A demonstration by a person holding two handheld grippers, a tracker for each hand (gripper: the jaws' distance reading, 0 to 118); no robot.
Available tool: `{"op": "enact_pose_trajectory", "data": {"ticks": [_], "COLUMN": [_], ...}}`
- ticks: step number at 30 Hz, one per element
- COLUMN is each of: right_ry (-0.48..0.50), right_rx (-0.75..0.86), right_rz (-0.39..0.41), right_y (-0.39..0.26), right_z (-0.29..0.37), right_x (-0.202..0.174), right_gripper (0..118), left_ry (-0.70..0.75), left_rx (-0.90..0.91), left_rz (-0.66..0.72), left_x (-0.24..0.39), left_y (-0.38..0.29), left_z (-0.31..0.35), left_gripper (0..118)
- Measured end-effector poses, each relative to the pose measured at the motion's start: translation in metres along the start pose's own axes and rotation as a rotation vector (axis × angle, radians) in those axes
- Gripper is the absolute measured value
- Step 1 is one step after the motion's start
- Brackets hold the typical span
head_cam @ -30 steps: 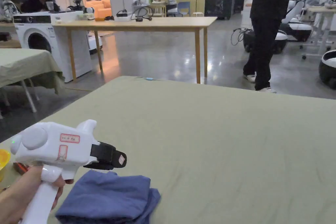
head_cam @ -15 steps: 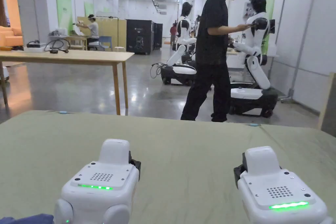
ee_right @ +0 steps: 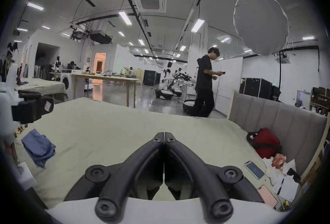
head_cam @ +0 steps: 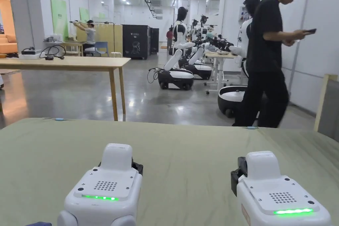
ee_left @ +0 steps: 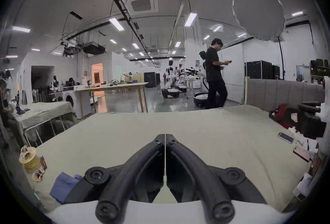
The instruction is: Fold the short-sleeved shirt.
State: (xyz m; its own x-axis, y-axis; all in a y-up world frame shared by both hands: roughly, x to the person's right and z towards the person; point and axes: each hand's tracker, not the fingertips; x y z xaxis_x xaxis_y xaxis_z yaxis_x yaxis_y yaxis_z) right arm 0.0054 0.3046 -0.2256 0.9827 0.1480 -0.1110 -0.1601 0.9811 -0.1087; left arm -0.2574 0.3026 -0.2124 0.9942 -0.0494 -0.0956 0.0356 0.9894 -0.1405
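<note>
Shirt (ee_right: pixel 38 147) folded on table (ee_right: pixel 107 124), both grippers' jaws closed, empty

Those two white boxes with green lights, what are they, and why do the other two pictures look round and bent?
They are handheld grippers, one in each of a person's hands: the left gripper and the right gripper, seen from a head camera. Each round picture comes from a camera riding on one gripper, showing its black jaws closed together, holding nothing. Below them lies a pale green cloth-covered table. On it, at the left, sits a folded blue shirt; at the right, a red bag and two phones.
</note>
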Motion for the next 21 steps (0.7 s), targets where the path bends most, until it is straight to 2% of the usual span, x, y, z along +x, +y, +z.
{"op": "enact_pose_trajectory", "data": {"ticks": [5,7,8,9,10,11,12,13,14,21], "right_ry": [-0.008,-0.009,-0.017,-0.018,-0.016,-0.011,-0.005,-0.007,-0.007,-0.01], "right_rx": [0.002,0.003,0.004,0.004,0.001,-0.01,-0.014,-0.022,-0.011,0.004], "right_rz": [-0.022,-0.023,-0.021,-0.024,-0.034,-0.052,-0.07,-0.078,-0.084,-0.013], "right_y": [0.005,0.004,0.004,0.004,0.005,0.005,0.006,0.006,0.007,0.009], "right_z": [0.002,0.003,0.003,0.003,0.002,0.001,-0.001,-0.003,-0.001,0.0], "right_x": [0.005,0.006,0.006,0.008,0.01,0.012,0.015,0.016,0.017,0.013], "right_gripper": [1,6,22,44,73,93,102,102,118,118], "left_ry": [-0.005,-0.004,0.001,0.004,0.009,0.015,0.032,0.039,0.021,0.034], "left_rx": [0.015,0.016,0.014,0.016,0.016,0.01,-0.012,-0.023,0.013,0.017], "left_rz": [0.006,0.012,0.013,0.018,0.018,0.014,0.01,0.015,0.01,0.019], "left_x": [0.007,0.008,0.009,0.009,0.01,0.011,0.012,0.011,0.007,0.008], "left_y": [0.006,0.008,0.009,0.01,0.01,0.011,0.012,0.011,0.009,0.016], "left_z": [0.003,0.003,0.003,0.002,0.001,0.0,-0.004,-0.007,-0.004,-0.001], "left_gripper": [0,5,15,37,77,103,112,112,118,118]}}
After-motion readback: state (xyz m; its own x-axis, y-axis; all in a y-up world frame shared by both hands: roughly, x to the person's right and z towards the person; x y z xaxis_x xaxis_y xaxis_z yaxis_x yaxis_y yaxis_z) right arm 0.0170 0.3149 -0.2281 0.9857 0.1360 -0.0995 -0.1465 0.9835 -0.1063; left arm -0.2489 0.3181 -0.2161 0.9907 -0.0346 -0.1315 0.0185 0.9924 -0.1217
